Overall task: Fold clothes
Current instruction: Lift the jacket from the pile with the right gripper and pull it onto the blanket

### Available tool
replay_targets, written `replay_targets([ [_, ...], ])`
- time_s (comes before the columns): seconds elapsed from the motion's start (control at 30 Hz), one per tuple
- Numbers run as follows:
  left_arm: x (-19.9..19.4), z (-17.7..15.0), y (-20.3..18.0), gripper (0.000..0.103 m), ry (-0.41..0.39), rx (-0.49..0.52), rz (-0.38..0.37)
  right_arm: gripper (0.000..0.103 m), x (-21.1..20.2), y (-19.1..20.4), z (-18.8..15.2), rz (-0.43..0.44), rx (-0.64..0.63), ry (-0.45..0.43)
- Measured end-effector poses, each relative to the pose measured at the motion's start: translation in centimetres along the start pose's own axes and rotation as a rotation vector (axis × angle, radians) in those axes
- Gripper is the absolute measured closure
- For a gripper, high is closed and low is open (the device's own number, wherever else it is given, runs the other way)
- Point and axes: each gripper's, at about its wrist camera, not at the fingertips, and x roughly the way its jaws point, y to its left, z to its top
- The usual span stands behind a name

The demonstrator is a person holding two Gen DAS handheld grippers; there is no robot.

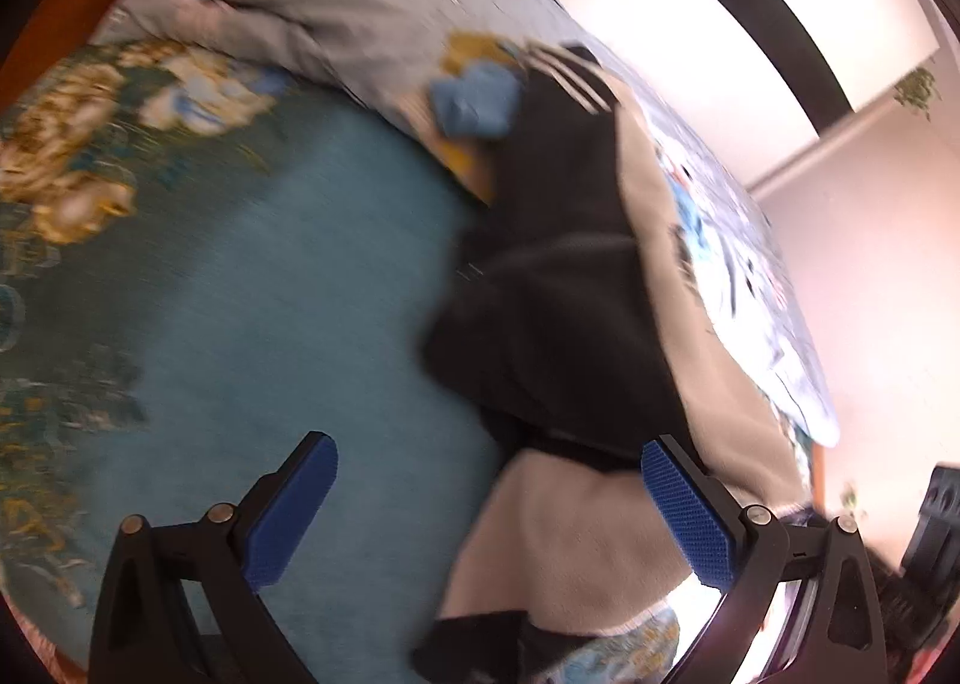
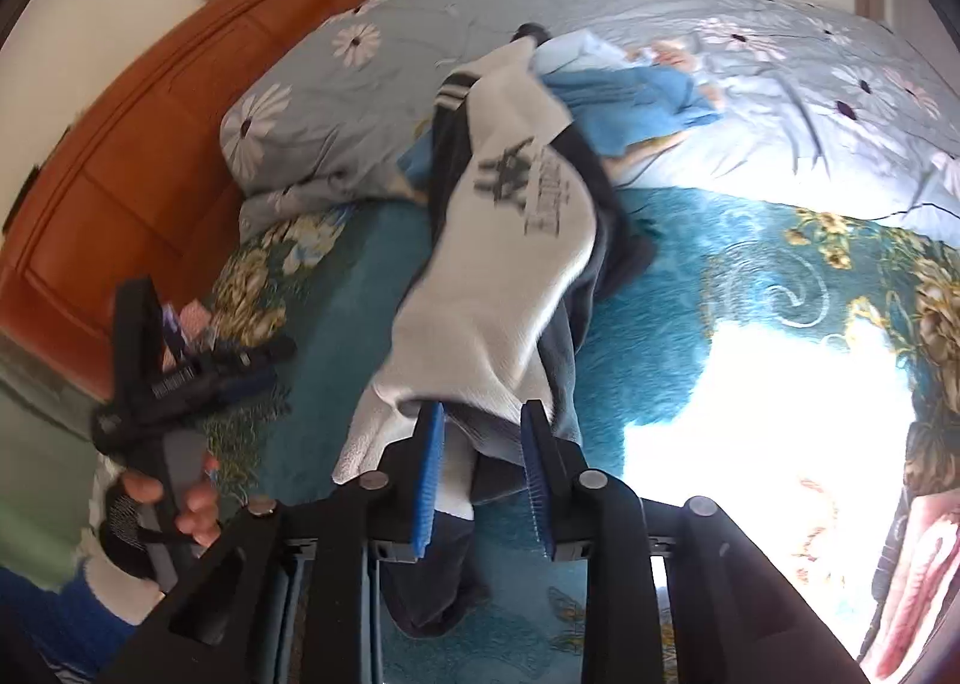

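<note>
Soft, floppy white-and-dark knit garment (image 2: 504,240) is draping limply across the teal plush bedspread (image 2: 660,312); right gripper (image 2: 480,462) is narrowly straddling its hem, left gripper (image 1: 486,510) is gaping, empty; edges are looking best to pinch.

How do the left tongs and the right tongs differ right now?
The left tongs gape wide; the right tongs stand much narrower. The white-and-dark garment runs between the right tongs' pads, while the left tongs close on nothing. Both have blue pads and point down at the teal blanket.
</note>
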Motion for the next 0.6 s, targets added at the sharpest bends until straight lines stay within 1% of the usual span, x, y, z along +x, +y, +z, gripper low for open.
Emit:
replay_targets([
  [0.07, 1.0, -0.5, -0.9, 0.0, 0.029, 0.035, -0.003, 0.074, -1.4, -1.3, 1.0, 0.034, 0.016, -0.053],
  [0.1, 1.3, -0.6, -1.4, 0.0, 0.033, 0.054, -0.006, 0.068, -1.6, -1.9, 1.9, 0.042, 0.025, -0.067],
  [0.13, 1.6, -0.9, -1.8, 0.0, 0.03, 0.071, -0.008, 0.065, -1.3, -2.6, 3.2, 0.032, 0.026, -0.067],
  [0.17, 1.9, -1.1, -2.2, 0.0, 0.027, 0.089, -0.003, 0.062, -0.5, -3.0, 4.9, -0.002, 0.007, -0.063],
  [0.2, 2.4, -1.3, -2.4, 0.0, 0.034, 0.099, 0.003, 0.062, 0.5, -3.3, 6.7, -0.041, -0.019, -0.058],
  [0.23, 2.9, -1.5, -2.6, 0.0, 0.045, 0.105, 0.009, 0.062, 2.0, -3.3, 8.8, -0.059, -0.045, -0.054],
  [0.27, 3.5, -1.6, -2.8, 0.0, 0.055, 0.111, 0.014, 0.062, 3.7, -3.2, 11.0, -0.043, -0.064, -0.058],
  [0.3, 4.0, -1.8, -3.0, 0.0, 0.066, 0.118, 0.019, 0.06, 5.4, -3.2, 13.2, -0.024, -0.079, -0.06],
  [0.37, 5.1, -2.2, -3.4, 0.0, 0.087, 0.13, 0.03, 0.056, 9.5, -3.6, 17.5, 0.032, -0.059, -0.052],
  [0.43, 6.1, -2.3, -3.1, 0.0, 0.108, 0.109, 0.036, 0.055, 13.6, -4.0, 21.8, 0.085, -0.036, -0.045],
  [0.53, 7.3, -1.7, -1.9, 0.0, 0.124, 0.06, 0.042, 0.05, 18.9, -5.0, 26.7, 0.104, 0.074, -0.039],
  [0.6, 7.6, -1.5, -1.4, 0.0, 0.124, 0.031, 0.047, 0.049, 21.6, -6.2, 28.8, 0.14, 0.181, -0.04],
])
